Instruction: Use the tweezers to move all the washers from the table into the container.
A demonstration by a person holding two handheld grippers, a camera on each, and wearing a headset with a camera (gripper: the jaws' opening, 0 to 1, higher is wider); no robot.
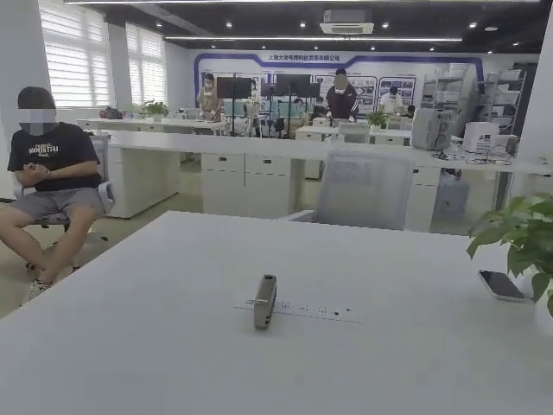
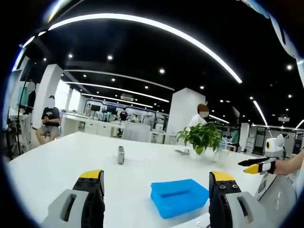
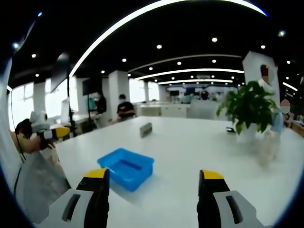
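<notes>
A blue rectangular container (image 2: pixel 178 195) lies on the white table (image 2: pixel 57 166) just beyond my left gripper (image 2: pixel 156 176), a little right of its centre line. The jaws stand wide apart with nothing between them. In the right gripper view the same container (image 3: pixel 126 167) sits ahead and left of my right gripper (image 3: pixel 153 175), also open and empty. Each gripper appears at the edge of the other's view, held in a hand: the right gripper (image 2: pixel 247 164) and the left gripper (image 3: pixel 64 131). A tiny pale speck (image 2: pixel 198 223) lies by the container; I cannot tell what it is.
A small grey device (image 1: pixel 264 301) stands mid-table beside a flush socket strip (image 1: pixel 315 309). A phone (image 1: pixel 503 285) and a potted plant (image 1: pixel 521 238) are at the right edge. A mesh chair (image 1: pixel 363 186) is behind the table; a person (image 1: pixel 45 177) sits at left.
</notes>
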